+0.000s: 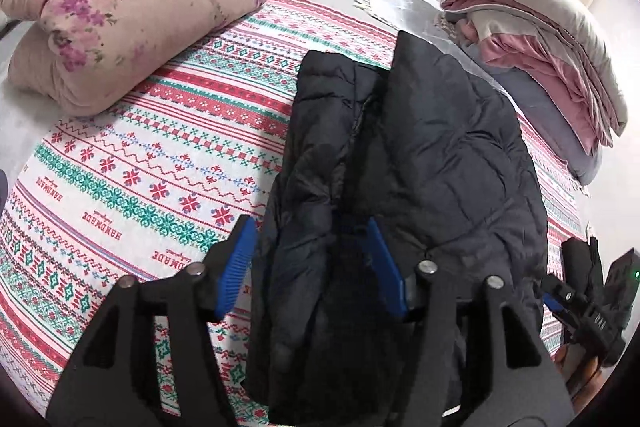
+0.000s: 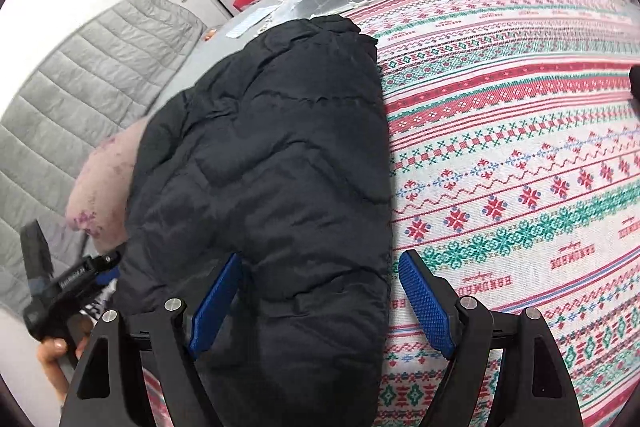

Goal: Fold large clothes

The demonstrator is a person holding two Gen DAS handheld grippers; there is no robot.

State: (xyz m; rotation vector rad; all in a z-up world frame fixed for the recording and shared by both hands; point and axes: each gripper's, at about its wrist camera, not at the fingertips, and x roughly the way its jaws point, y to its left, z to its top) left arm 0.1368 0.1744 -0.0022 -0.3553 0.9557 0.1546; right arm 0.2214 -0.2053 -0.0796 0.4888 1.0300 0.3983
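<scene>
**Black puffer jacket lies folded lengthwise on the patterned bedspread**

The black quilted jacket [image 1: 420,147] lies on the bed as a long narrow bundle, one side panel lapped over the middle, its dark padding creased and puffy. It rests on a white bedspread [image 1: 140,167] woven with red and green bands.

The left gripper [image 1: 316,267] hangs over the near end of the jacket, jaws apart, a fold of the fabric between the blue pads [image 1: 236,267] without being pinched. The right gripper [image 2: 320,303] sits over the jacket's right edge, jaws wide apart; one pad [image 2: 216,303] is over the black fabric, the other over the bedspread, and nothing is clamped. In the right wrist view a hand [image 2: 52,351] grips the handle of the left gripper.

Beyond the jacket, a pink floral pillow [image 1: 120,15] lies to the left, well apart from it. To the right a stack of folded pink and cream bedding [image 1: 540,39] sits near the jacket's far corner. A grey quilted headboard [image 2: 80,87] rises behind the bed
</scene>
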